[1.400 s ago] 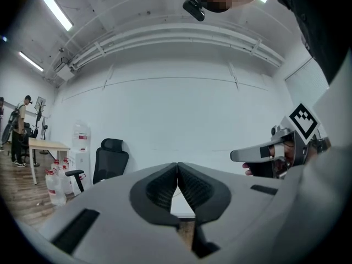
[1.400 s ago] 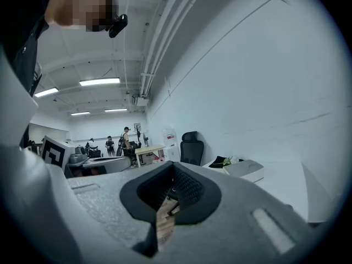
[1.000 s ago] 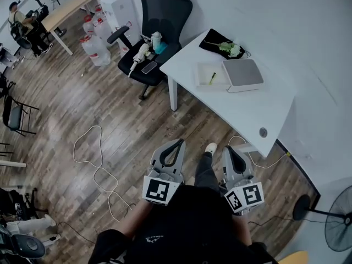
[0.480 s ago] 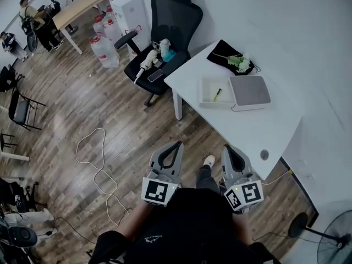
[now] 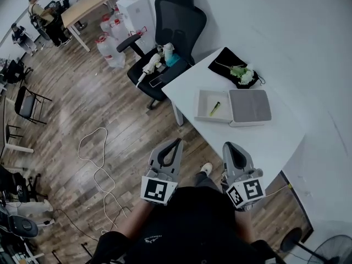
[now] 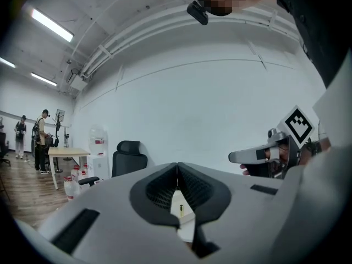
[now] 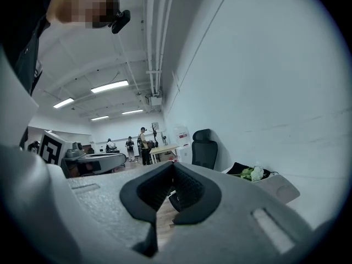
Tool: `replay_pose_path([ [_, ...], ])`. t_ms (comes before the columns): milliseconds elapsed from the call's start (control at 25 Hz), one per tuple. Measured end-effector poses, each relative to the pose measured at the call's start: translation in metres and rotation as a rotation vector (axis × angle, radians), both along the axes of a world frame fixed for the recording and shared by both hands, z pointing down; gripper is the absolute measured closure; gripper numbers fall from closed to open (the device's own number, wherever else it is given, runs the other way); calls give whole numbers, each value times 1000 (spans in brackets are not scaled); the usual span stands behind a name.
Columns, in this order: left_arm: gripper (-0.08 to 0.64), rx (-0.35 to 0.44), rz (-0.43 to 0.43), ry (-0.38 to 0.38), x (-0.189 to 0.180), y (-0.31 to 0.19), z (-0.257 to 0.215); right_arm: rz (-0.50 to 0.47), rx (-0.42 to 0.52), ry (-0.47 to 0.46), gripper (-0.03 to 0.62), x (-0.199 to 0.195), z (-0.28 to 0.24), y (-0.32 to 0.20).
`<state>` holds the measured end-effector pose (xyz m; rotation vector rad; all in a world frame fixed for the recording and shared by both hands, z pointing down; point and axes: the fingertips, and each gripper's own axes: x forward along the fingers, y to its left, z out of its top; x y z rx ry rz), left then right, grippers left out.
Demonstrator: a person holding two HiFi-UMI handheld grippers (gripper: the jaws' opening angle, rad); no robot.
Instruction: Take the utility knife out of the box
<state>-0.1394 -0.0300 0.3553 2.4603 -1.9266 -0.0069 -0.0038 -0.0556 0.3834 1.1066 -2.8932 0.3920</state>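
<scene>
White rectangular table (image 5: 267, 139) runs across my head view from 12 towards 4 o'clock. On it sits the shallow open white box (image 5: 200, 102), at about 1 o'clock from my two tools. Inside that box the slim yellow-green utility knife (image 5: 215, 108) lies flat and slanted near the middle, resting on the box floor. A flat grey square lid (image 5: 250, 104) lies against the box's 3 o'clock side. At the lid's 12 o'clock a black cloth bag (image 5: 224, 59) carries a bunch of white-and-green flowers (image 5: 243, 73). My left gripper (image 5: 176, 142), grey with a marker cube, hangs at 6 o'clock of the view over the brown wooden plank floor (image 5: 93, 92). Its jaws are pressed together with nothing between them, and in the left gripper view I can make out the knife in the box ahead, through the gap below the pads. My right gripper (image 5: 229, 146) is at the left one's 3 o'clock, near the table's closest edge, with its jaws likewise closed and empty. Both tools are well apart from the box. A black high-backed office chair (image 5: 184, 12) stands at the box's 11 o'clock, beside the table corner. A thin white cable (image 5: 79, 146) loops on the floor at 9 o'clock of my left gripper.
</scene>
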Motion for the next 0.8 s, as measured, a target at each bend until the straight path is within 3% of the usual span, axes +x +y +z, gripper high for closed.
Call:
replay_pose_path([
  [240,554,-13,-77,5,16,-42,5,-75,-5,1,589,15,5,-48],
  [400,554,-95,-134,-22,20,-62,17,-112,4,11,588,27,8,-74],
  [560,554,-103,-114,-12,33,-81,26,-113,-7,8,589,36,18,-99],
  [800,554,-183,-64,-51,44,-99,44,-50,-44,-17,588,48,27,-110],
])
